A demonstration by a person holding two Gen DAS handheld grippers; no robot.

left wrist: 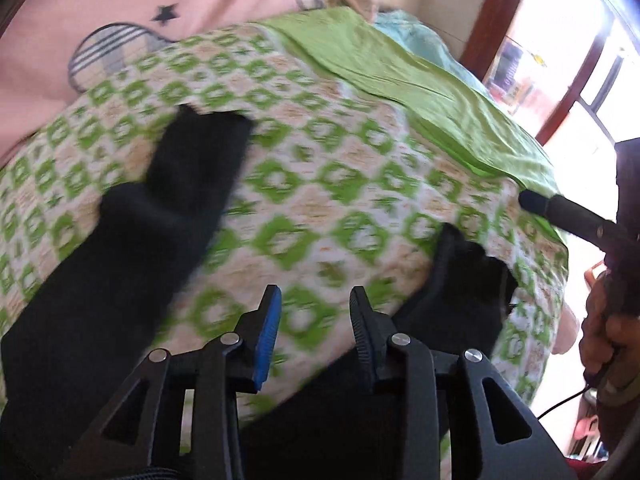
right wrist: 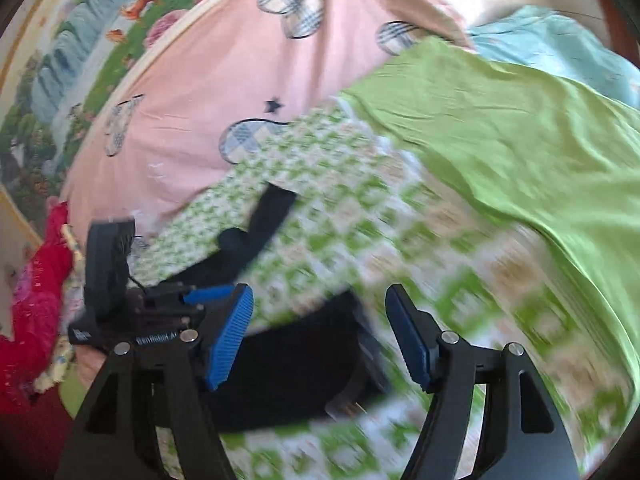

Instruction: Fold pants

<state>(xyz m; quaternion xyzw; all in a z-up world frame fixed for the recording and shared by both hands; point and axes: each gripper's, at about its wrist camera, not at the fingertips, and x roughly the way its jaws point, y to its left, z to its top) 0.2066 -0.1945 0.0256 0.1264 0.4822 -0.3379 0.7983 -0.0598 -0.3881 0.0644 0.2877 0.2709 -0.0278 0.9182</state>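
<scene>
Black pants (left wrist: 132, 248) lie spread on a green-and-white patterned blanket (left wrist: 320, 184) on a bed. In the left wrist view one leg runs up the left and another part (left wrist: 460, 300) lies at the lower right. My left gripper (left wrist: 314, 312) is open and empty above the blanket between them. In the right wrist view the pants (right wrist: 288, 364) lie just below and between the fingers of my right gripper (right wrist: 320, 332), which is open and empty. The left gripper (right wrist: 168, 308) shows there at the left. The right gripper (left wrist: 568, 212) shows at the right edge of the left wrist view. Both views are blurred.
A plain green sheet (left wrist: 420, 92) covers the bed's far right side, with light blue cloth (left wrist: 424, 36) beyond. A pink sheet with plaid shapes (right wrist: 224, 92) lies at the far left. Red and pink clothes (right wrist: 36, 308) sit at the left edge. A bright window (left wrist: 580, 60) stands at the right.
</scene>
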